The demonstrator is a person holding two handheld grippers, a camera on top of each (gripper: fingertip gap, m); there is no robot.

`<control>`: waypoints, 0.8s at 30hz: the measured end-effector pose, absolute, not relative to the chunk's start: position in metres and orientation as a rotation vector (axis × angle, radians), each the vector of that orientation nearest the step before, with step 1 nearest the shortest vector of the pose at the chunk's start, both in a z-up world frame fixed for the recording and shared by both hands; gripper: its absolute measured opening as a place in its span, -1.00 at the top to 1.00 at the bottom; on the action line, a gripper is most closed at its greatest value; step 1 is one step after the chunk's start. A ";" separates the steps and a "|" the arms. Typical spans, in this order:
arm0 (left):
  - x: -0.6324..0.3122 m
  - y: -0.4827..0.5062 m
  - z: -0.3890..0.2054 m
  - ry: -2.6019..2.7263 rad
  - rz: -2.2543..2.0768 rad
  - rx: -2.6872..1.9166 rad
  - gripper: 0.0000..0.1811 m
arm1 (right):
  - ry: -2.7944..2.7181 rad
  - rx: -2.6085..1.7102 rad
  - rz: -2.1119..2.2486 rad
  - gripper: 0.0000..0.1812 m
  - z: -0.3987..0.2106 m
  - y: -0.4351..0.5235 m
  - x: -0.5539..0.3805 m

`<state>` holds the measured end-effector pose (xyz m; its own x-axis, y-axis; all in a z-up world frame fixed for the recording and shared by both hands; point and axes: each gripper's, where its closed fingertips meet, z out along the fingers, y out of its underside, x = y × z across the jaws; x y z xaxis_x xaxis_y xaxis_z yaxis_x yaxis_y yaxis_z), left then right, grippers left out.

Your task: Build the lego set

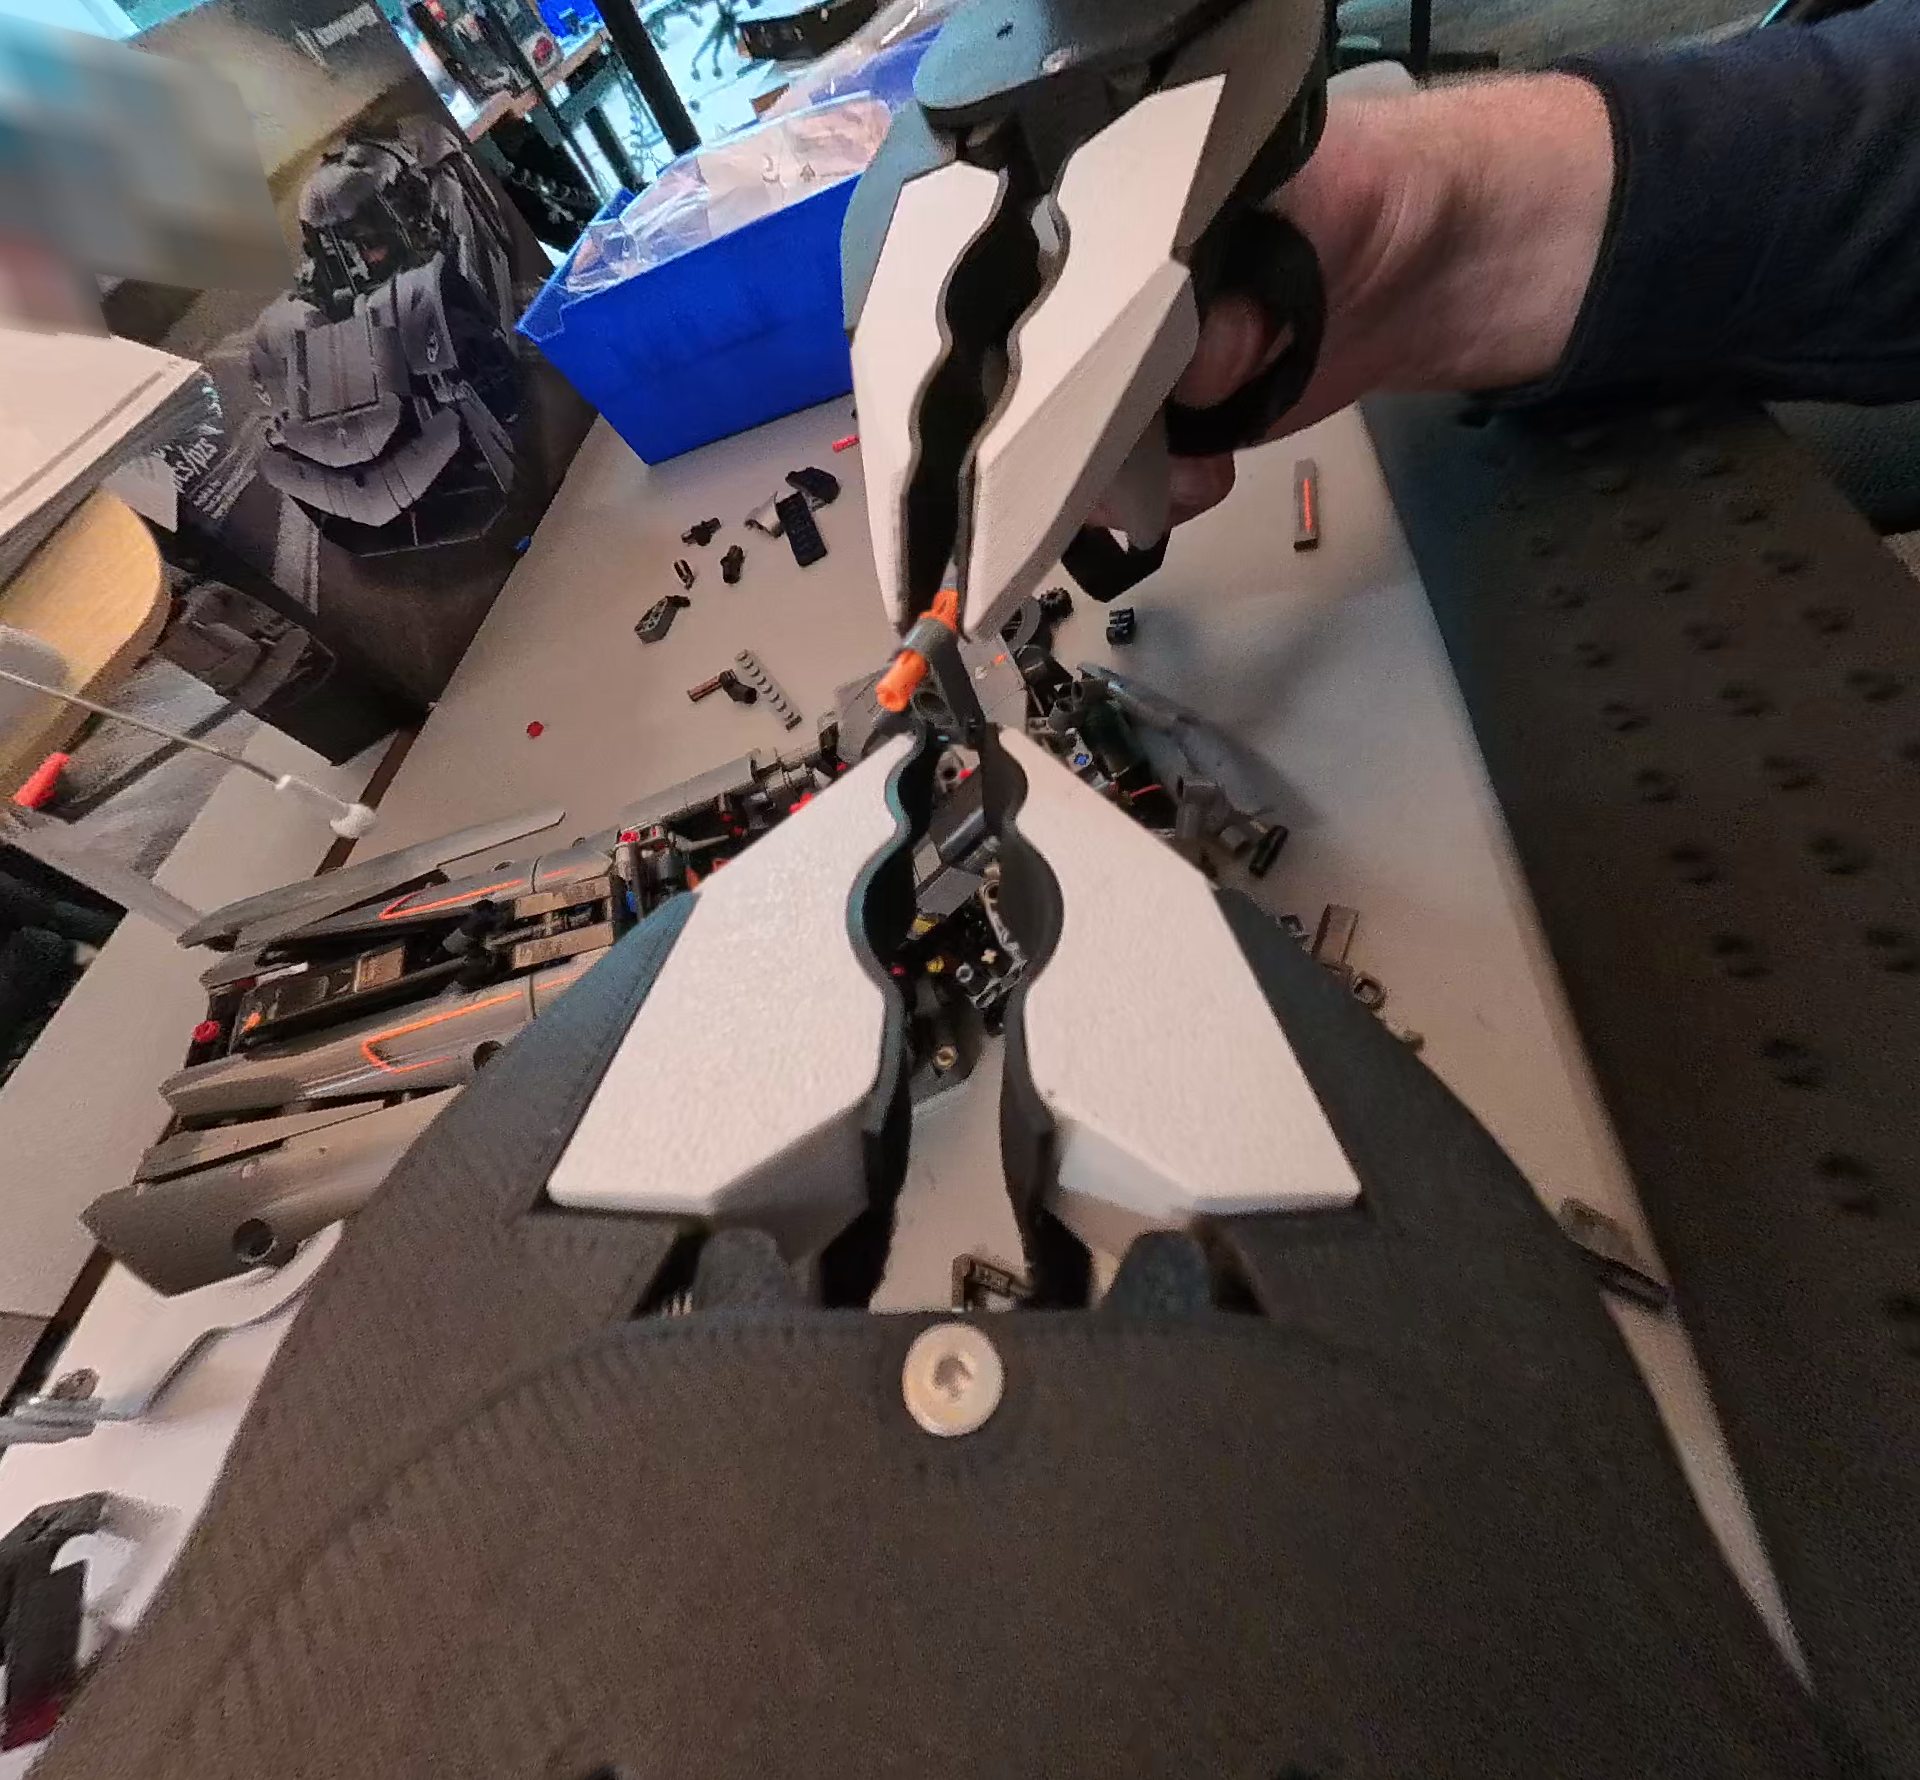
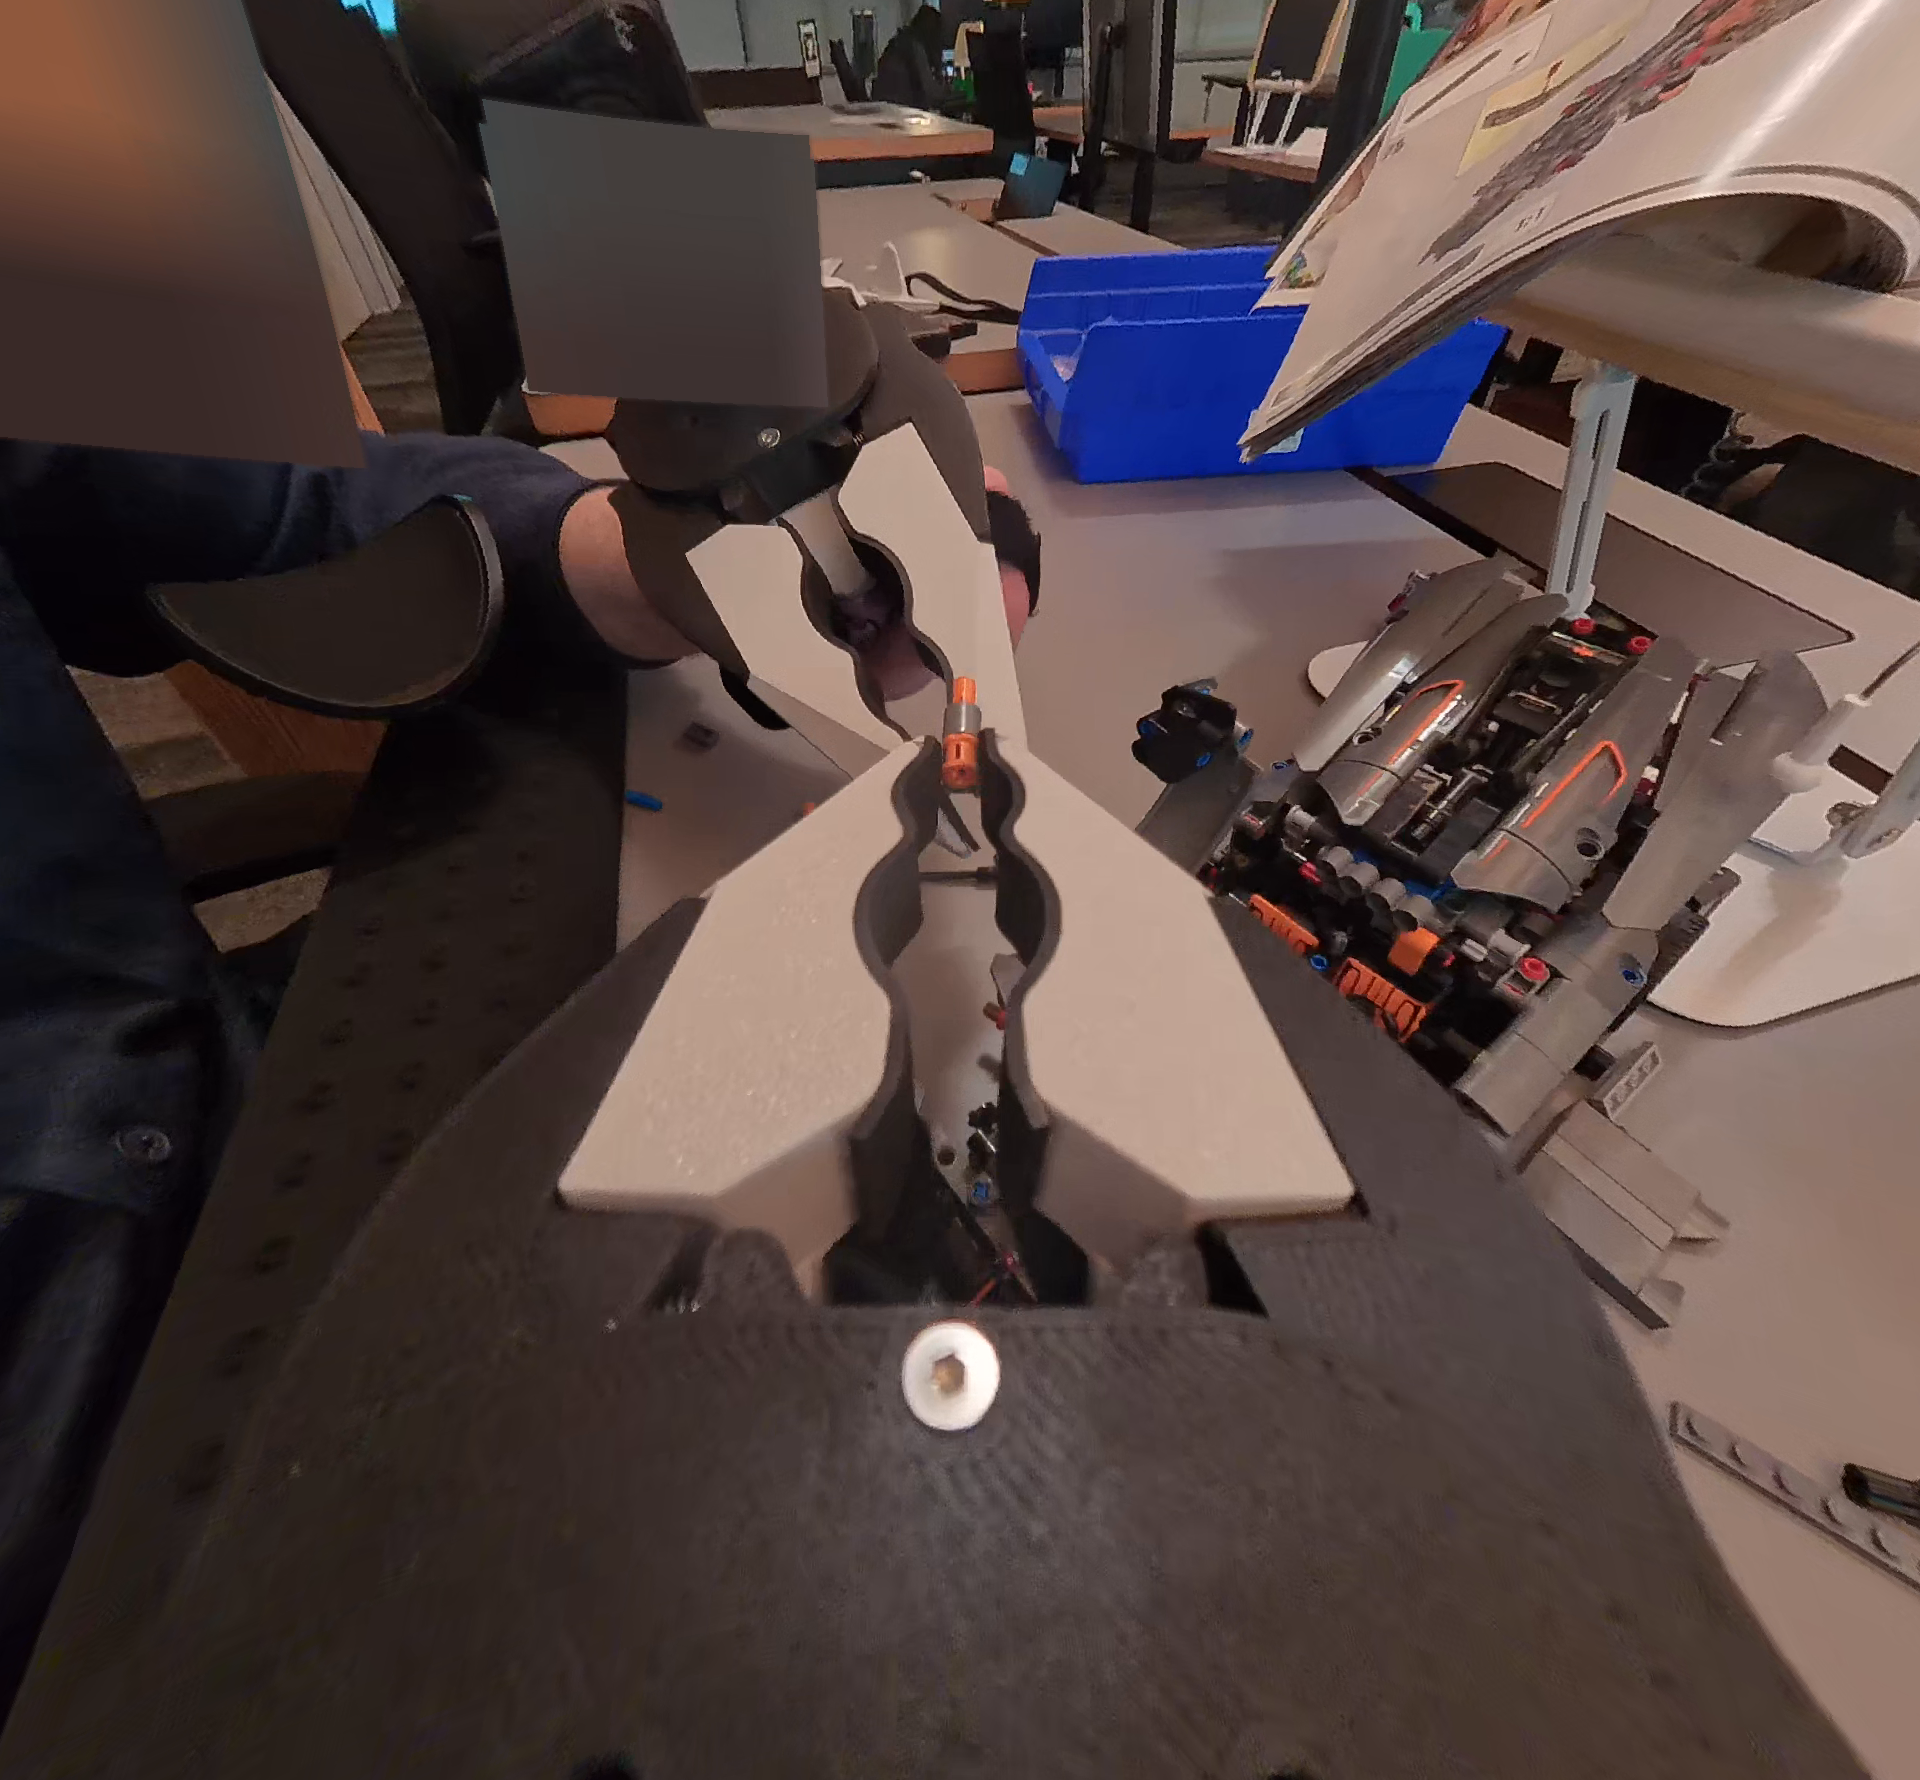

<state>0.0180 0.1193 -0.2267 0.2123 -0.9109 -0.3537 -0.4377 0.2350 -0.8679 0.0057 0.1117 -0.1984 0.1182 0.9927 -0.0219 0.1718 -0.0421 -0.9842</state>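
My left gripper (image 1: 956, 743) is shut on a dark grey beam (image 1: 951, 700) with holes and holds it above the table. My right gripper (image 1: 940, 621) comes in from above, tip to tip with the left, and is shut on an orange and grey pin (image 1: 914, 655) whose far end touches the beam. In the right wrist view, my right gripper (image 2: 958, 748) pinches the pin (image 2: 960, 720), and the left gripper's fingers (image 2: 977, 587) meet it from the upper left. The partly built grey and orange car model (image 1: 416, 951) lies on the table (image 1: 1299, 743) and also shows in the right wrist view (image 2: 1507, 847).
Loose small parts (image 1: 748, 535) lie past the grippers. A blue bin (image 1: 707, 317) stands at the back and shows in the other view (image 2: 1143, 369). The set's box (image 1: 364, 328) stands on the left. An open instruction booklet (image 2: 1610, 120) rests on a stand. A black perforated mat (image 1: 1662, 795) borders the table. My two grippers' fingertips are within a few centimetres of each other.
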 end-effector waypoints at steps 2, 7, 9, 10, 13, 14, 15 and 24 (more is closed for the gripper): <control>0.020 0.120 -0.228 1.411 -0.529 -1.375 0.93 | -1.242 -1.422 1.051 0.95 -0.199 0.112 0.008; 0.023 0.120 -0.223 1.374 -0.564 -1.376 0.93 | -1.229 -1.440 1.067 0.96 -0.197 0.114 0.014; 0.023 0.124 -0.222 1.358 -0.521 -1.382 0.94 | -1.214 -1.444 1.070 0.96 -0.195 0.116 0.018; 0.022 0.126 -0.223 1.356 -0.504 -1.392 0.93 | -1.192 -1.447 1.074 0.96 -0.192 0.119 0.022; 0.018 0.132 -0.226 1.339 -0.486 -1.413 0.85 | -1.077 -1.489 1.046 0.96 -0.187 0.136 0.042; 0.017 0.134 -0.227 1.337 -0.487 -1.422 0.82 | -1.038 -1.508 1.029 0.96 -0.187 0.143 0.050; 0.016 0.135 -0.229 1.339 -0.484 -1.431 0.81 | -1.005 -1.530 1.006 0.96 -0.189 0.149 0.059; 0.022 0.139 -0.252 1.416 -0.344 -1.411 0.73 | -0.945 -1.751 0.834 0.96 -0.230 0.171 0.097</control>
